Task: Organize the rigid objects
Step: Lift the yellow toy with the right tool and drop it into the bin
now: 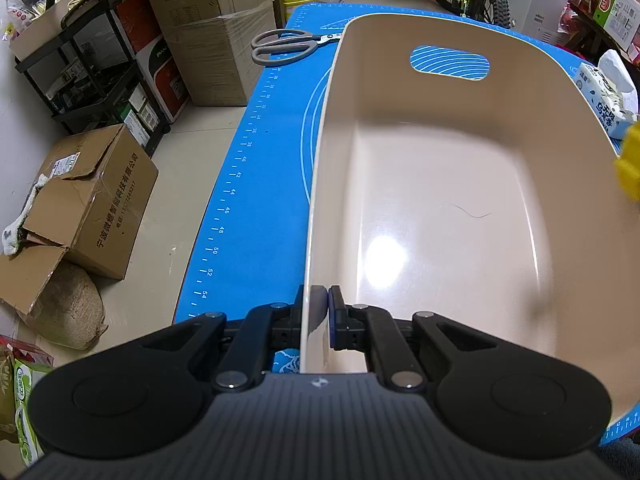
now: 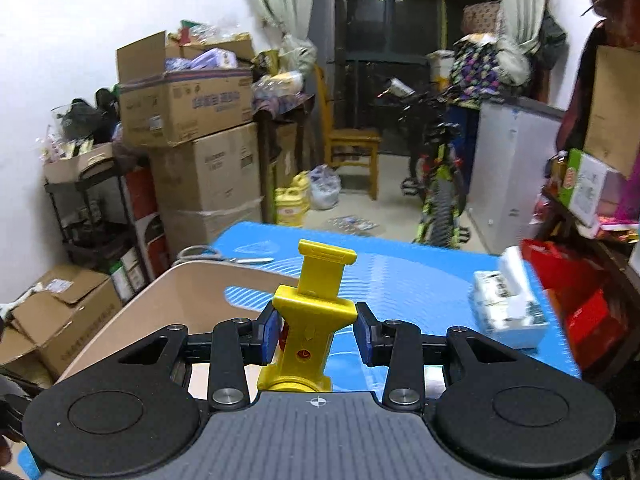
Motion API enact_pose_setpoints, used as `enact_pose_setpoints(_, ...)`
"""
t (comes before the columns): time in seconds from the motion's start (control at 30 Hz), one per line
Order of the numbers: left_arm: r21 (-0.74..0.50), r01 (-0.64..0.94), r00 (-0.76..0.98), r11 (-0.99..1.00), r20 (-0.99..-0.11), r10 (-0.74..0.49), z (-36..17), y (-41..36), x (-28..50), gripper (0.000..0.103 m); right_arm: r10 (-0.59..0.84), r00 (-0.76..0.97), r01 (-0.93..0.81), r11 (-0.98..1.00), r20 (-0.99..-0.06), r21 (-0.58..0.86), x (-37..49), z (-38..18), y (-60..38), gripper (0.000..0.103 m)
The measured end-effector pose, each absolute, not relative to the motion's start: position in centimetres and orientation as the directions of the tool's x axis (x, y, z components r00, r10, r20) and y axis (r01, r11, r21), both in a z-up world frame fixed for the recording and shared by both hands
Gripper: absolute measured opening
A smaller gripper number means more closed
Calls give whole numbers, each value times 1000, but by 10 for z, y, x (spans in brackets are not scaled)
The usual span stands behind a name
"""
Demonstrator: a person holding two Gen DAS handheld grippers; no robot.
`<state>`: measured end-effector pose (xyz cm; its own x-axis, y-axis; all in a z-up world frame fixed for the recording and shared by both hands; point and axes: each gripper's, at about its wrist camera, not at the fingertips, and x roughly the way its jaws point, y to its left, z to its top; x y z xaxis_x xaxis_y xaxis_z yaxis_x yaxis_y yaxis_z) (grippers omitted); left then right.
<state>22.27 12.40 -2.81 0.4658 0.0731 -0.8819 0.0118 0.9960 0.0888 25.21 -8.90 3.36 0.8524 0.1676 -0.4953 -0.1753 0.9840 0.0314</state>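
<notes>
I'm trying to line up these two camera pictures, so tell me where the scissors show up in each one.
Left wrist view: the grey-handled scissors lie on the blue mat at upper centre-left, just beyond the beige bin's far left corner.
Right wrist view: the scissors sit at centre-left on the mat's far left edge, just behind the bin's rim.
Shared landmark: the bin's oval handle cutout, also seen left of the yellow holder.

We see a beige plastic bin point(image 1: 440, 184) with a handle slot, empty and upright on the blue mat, and a yellow plastic clamp-like holder point(image 2: 310, 316) (lifted, roughly upright) beside it.
</notes>
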Motion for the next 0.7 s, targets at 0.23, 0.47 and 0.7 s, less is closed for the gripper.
enact_pose_setpoints(0.23, 89, 12, 466, 996, -882, 74, -28, 124, 223, 11, 222, 756, -246, 968, -616, 47, 268, 4, -48, 44)
enact_pose_setpoints(0.47, 89, 12, 466, 996, -882, 73, -28, 124, 223, 11, 226, 636, -293, 955, -738, 40, 281, -27, -19, 44)
enact_pose_setpoints(0.7, 89, 12, 466, 996, -882, 73, -28, 123, 223, 11, 158, 544, -319, 947, -824, -29, 291, -51, 4, 44)
